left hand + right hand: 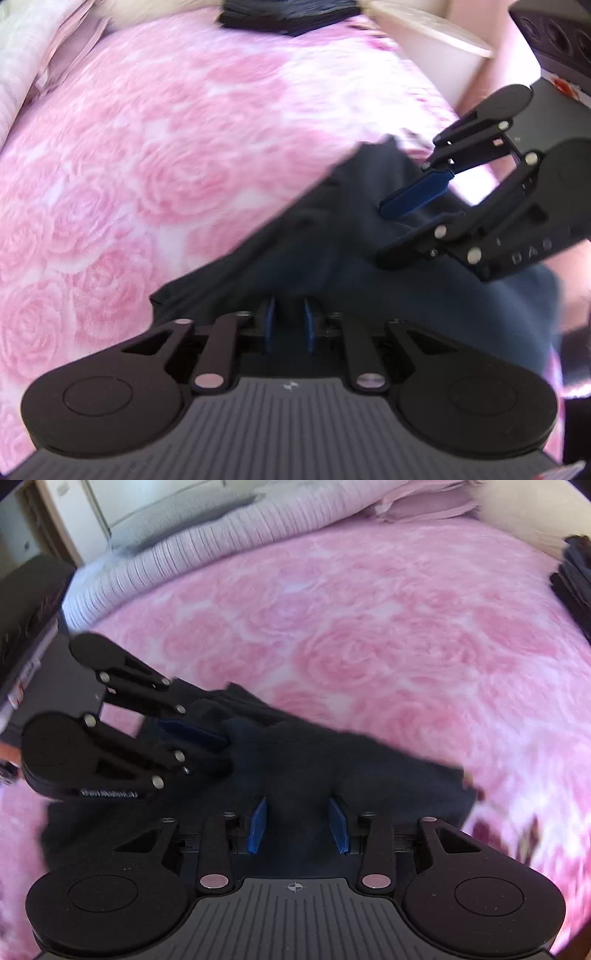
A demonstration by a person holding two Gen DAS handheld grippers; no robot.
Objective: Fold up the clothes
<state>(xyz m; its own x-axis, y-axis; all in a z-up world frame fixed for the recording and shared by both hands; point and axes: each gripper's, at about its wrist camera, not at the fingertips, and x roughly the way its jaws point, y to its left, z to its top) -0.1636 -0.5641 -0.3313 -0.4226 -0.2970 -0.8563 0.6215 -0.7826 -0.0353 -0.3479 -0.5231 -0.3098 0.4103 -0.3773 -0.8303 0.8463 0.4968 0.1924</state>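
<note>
A dark navy garment lies crumpled on the pink rose-patterned bedspread. In the left wrist view my left gripper is shut on a bunched fold of this garment, with cloth pinched between the blue pads. My right gripper comes in from the right, jaws apart over the cloth. From the right wrist camera, the right gripper stands open with its blue pads wide apart above the garment. The left gripper holds the garment's left part.
A stack of dark folded clothes sits at the bed's far edge, also at the right edge. A ribbed pale quilt and pink pillows line one side. A dark box and white furniture stand beside the bed.
</note>
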